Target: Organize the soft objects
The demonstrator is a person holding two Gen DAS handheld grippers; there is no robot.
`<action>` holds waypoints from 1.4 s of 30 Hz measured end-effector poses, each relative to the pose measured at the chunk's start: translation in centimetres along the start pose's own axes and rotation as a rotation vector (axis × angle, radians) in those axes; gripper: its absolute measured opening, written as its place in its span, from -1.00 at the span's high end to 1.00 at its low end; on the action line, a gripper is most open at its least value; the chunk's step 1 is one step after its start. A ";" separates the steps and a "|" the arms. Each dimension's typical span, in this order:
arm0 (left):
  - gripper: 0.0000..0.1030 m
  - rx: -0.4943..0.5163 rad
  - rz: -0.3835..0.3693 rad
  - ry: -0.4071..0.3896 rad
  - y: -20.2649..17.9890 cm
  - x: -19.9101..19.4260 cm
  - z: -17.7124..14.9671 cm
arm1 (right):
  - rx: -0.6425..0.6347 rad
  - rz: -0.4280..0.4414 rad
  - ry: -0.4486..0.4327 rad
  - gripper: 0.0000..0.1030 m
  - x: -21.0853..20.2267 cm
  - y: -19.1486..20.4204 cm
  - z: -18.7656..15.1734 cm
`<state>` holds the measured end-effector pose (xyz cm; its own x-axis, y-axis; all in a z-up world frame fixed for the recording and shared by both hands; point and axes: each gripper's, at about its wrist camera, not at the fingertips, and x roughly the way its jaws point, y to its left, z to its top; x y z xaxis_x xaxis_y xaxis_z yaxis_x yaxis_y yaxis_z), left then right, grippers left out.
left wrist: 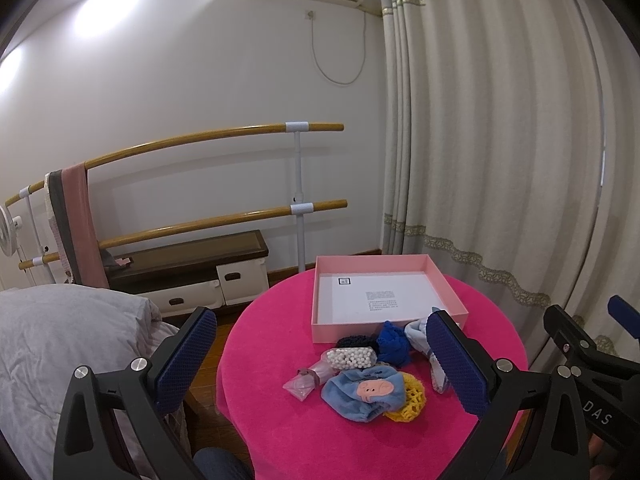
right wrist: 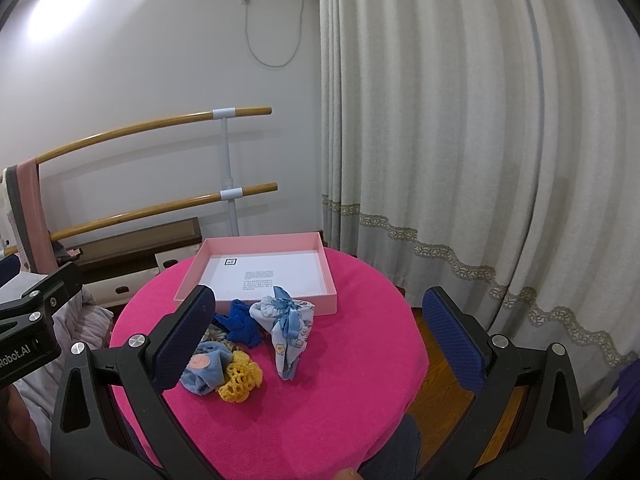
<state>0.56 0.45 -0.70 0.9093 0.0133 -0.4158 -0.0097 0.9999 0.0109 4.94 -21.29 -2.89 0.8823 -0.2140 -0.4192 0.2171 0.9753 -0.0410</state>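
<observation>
A round pink table holds a heap of soft items in front of an empty pink box. The heap has a light blue plush cloth, a yellow net scrubber, a dark blue mesh piece, a black net, a bag of white beads, a small pink pouch and a patterned pale blue cloth. My left gripper and right gripper hover open above the table, both empty.
A bed with a grey quilt lies to the left. A ballet barre and a low dark bench stand by the wall. Curtains hang behind the table. Wooden floor shows at the right.
</observation>
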 end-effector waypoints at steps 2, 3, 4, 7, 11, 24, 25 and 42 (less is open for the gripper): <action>-1.00 -0.004 -0.001 0.003 0.0 0.1 -0.1 | 0.000 0.003 0.002 -1.00 0.0 0.0 0.0; -1.00 -0.005 -0.002 0.004 0.0 0.1 -0.2 | -0.001 0.004 0.004 -1.00 0.1 0.0 -0.1; -1.00 -0.005 -0.002 0.006 -0.1 0.2 -0.2 | -0.001 0.005 0.005 -1.00 0.1 0.0 -0.1; -1.00 -0.007 -0.003 0.014 -0.2 0.5 -0.3 | -0.002 0.010 0.013 -1.00 0.3 -0.1 -0.2; -1.00 -0.009 -0.005 0.023 0.1 0.7 -0.3 | -0.006 0.014 0.019 -1.00 0.6 0.0 -0.4; -1.00 -0.001 0.012 0.115 1.0 5.8 -2.6 | -0.017 0.002 0.130 -1.00 5.5 -0.7 -2.7; -1.00 -0.001 0.015 0.133 1.1 6.5 -2.8 | -0.019 0.001 0.139 -1.00 5.9 -0.7 -3.0; -1.00 -0.040 -0.071 0.417 0.4 18.7 -6.8 | -0.060 0.068 0.341 -1.00 15.3 0.0 -6.7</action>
<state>14.73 1.15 -14.68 0.6622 -0.0625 -0.7467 0.0233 0.9978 -0.0628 15.65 -24.16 -15.34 0.7012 -0.1277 -0.7014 0.1292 0.9903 -0.0512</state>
